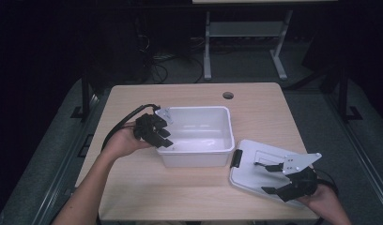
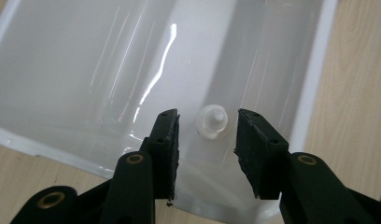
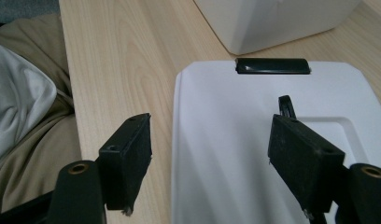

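Closest to me is the right gripper (image 1: 264,177), held in the hand at the bottom right corner. Its jaws stand spread wide, nothing between the pads, and it hangs over the near end of the lid. Its own camera has one jaw out over bare wood and the other above the white plastic.

The wooden table (image 1: 180,197) takes up most of the high view, with a round cable hole (image 1: 228,95) near its far edge. Beyond the near edge, in the right gripper view, I see light folds of the person's clothing (image 3: 20,116).

The white bin (image 1: 199,108) sits at the middle of the table, open at the top. The lid (image 1: 250,164) lies flat on the wood just beside its right front corner, skewed to it. From above I cannot tell whether they touch.

The left gripper (image 1: 167,139) reaches in over the bin's left wall, pointing down into it. Its jaws are drawn in narrow. As far as I can make out they pinch a clear pouch (image 2: 209,151) lying inside the bin (it is nearly invisible against the white floor). The pouch's white spout (image 2: 212,120) pokes out just past the fingertips.

Smallest is the black latch (image 3: 272,66) on the lid's edge nearest the bin.
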`<state>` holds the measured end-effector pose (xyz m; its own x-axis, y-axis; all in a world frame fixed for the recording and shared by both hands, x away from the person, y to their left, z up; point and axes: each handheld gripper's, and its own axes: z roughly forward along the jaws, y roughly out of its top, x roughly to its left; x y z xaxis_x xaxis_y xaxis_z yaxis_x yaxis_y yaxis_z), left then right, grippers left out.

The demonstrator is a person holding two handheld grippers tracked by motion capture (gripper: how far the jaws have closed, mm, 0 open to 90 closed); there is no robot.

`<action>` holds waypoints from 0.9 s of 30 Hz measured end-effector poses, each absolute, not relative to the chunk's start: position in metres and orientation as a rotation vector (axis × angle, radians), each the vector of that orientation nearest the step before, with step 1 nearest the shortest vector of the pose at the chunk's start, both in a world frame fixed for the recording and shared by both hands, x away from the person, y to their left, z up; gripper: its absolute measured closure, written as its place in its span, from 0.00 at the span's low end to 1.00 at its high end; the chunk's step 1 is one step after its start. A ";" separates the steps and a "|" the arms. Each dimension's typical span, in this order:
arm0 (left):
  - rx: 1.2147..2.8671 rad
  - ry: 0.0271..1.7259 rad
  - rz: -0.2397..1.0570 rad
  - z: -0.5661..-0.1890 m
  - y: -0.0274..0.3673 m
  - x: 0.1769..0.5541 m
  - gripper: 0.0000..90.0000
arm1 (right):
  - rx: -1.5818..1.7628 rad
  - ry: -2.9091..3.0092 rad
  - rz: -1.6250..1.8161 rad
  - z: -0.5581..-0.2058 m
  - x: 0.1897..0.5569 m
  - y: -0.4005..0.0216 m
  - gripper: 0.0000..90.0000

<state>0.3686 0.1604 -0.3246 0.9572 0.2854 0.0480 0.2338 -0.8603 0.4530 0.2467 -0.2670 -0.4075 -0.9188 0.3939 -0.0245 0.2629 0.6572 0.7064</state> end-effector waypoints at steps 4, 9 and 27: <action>2.643 0.360 0.161 -0.317 0.163 0.361 0.61 | 0.533 2.700 1.101 -0.407 0.246 -0.266 0.33; 2.631 0.353 0.174 -0.309 0.170 0.351 0.57 | 0.505 2.700 1.088 -0.403 0.247 -0.265 0.33; 2.573 0.367 0.256 -0.297 0.210 0.301 0.49 | 0.469 2.752 0.983 -0.382 0.258 -0.261 0.32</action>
<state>0.3012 0.2095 -0.2969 0.9452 0.3077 0.1087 0.2086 -0.8259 0.5239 0.2582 -0.2610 -0.3825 -0.9337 0.3522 -0.0637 0.2321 0.7313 0.6413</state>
